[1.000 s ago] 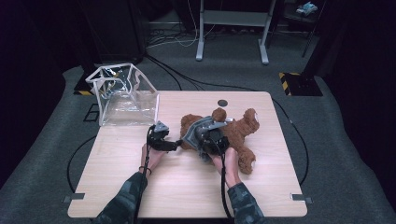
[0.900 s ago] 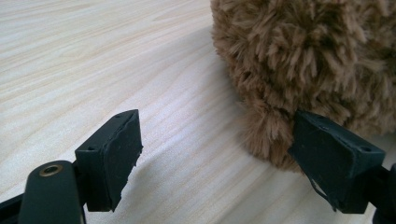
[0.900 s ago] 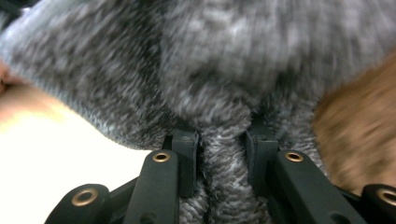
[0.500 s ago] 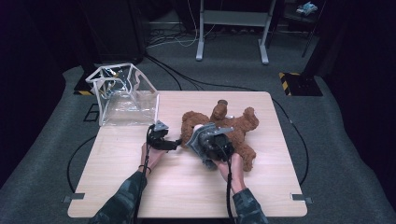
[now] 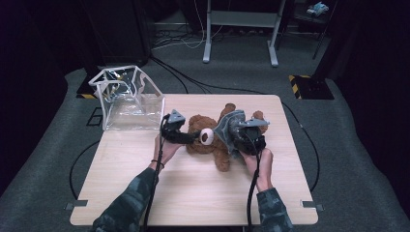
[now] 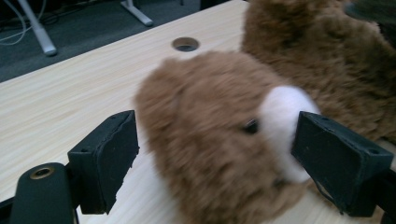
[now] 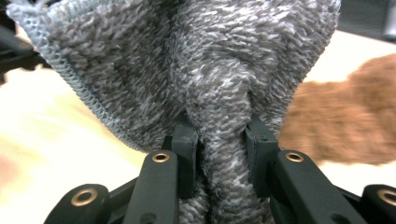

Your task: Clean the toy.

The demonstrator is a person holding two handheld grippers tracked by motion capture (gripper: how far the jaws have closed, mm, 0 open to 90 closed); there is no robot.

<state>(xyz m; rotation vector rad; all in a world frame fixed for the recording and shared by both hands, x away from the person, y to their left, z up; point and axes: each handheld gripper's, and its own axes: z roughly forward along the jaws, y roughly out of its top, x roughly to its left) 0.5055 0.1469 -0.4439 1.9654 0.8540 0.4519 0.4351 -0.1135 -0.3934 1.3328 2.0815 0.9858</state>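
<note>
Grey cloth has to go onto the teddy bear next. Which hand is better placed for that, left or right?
Right, probably. The right gripper is already shut on the grey cloth, held just above the teddy bear. The left gripper has just been opening; its jaws straddle the bear's head, with the left pad apart from it.

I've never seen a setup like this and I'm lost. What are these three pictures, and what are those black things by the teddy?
A person at a pale wooden table holds a hand-operated black claw in each hand. One picture looks down from above; the others come from cameras on each claw. The left claw has just been opening; its pads straddle the head of the brown plush teddy bear without clearly pressing. The right claw pinches a grey knitted cloth. A clear plastic box stands at the far left corner.
</note>
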